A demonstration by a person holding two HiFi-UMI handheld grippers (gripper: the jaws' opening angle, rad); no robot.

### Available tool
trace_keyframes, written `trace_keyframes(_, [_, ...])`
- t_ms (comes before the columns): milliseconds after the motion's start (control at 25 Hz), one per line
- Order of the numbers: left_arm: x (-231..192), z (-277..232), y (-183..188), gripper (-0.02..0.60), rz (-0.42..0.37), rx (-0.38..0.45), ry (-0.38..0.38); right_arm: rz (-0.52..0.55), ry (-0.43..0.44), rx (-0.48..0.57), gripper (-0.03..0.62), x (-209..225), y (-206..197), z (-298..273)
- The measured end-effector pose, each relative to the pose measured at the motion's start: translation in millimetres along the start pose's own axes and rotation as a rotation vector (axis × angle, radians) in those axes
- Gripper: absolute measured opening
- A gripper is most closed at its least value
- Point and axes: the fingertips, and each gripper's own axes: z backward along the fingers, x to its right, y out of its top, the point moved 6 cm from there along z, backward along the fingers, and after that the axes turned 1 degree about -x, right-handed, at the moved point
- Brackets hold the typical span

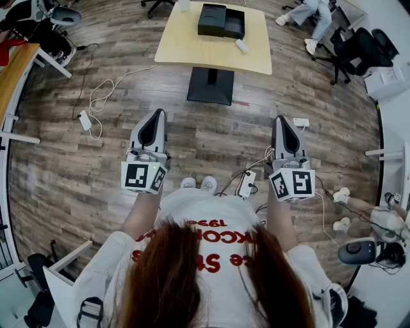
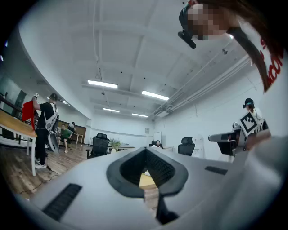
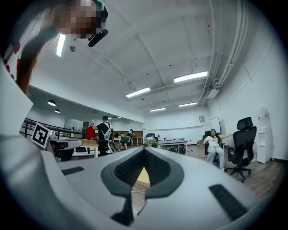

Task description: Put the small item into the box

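A black box (image 1: pixel 221 20) stands open on the light wooden table (image 1: pixel 192 48) far ahead of me. Beside it, near the table's right front edge, lies the small white item (image 1: pixel 241 45). My left gripper (image 1: pixel 155 115) and right gripper (image 1: pixel 282 120) are held level at waist height, well short of the table, over the wooden floor. Both have their jaws together with nothing between them. In the left gripper view the left gripper (image 2: pixel 146 150) shows only a sliver of the table (image 2: pixel 146 180) through its pads. The right gripper (image 3: pixel 144 150) frames the table (image 3: pixel 143 176) the same way.
White cables and a power strip (image 1: pixel 85 120) lie on the floor at left; another strip (image 1: pixel 246 184) lies by my feet. Office chairs (image 1: pixel 359 51) stand at upper right beside a seated person (image 1: pixel 314 16). A wooden desk (image 1: pixel 16 70) runs along the left.
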Motion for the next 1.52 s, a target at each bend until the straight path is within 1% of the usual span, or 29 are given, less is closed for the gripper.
trace_keyframes(320, [6, -5, 4, 0.006, -0.016, 0.004, 0.004, -0.019, 0.022, 0.047, 0.005, 8, 8, 1])
trace_keyframes(560, [6, -12, 4, 0.006, -0.02, -0.005, 0.015, -0.044, 0.034, 0.047, 0.005, 13, 7, -3])
trace_keyframes(720, [1, -28, -2, 0.006, -0.013, -0.015, 0.011, -0.056, 0.031, 0.039, 0.005, 20, 4, -13])
trace_keyframes(880, [-3, -55, -5, 0.006, -0.007, -0.01, -0.006, -0.068, 0.026, 0.031, 0.005, 32, 1, -32])
trace_keyframes(1040, [-15, -88, -13, 0.006, 0.004, -0.017, -0.025, -0.071, 0.019, 0.034, 0.005, 40, 1, -62])
trace_keyframes(1320, [-58, -163, -8, 0.006, 0.011, 0.023, -0.052, -0.063, 0.007, 0.059, 0.005, 55, 10, -135])
trace_keyframes(1520, [-83, -211, -12, 0.006, 0.015, 0.028, -0.093, -0.061, -0.02, 0.075, 0.006, 64, 13, -180])
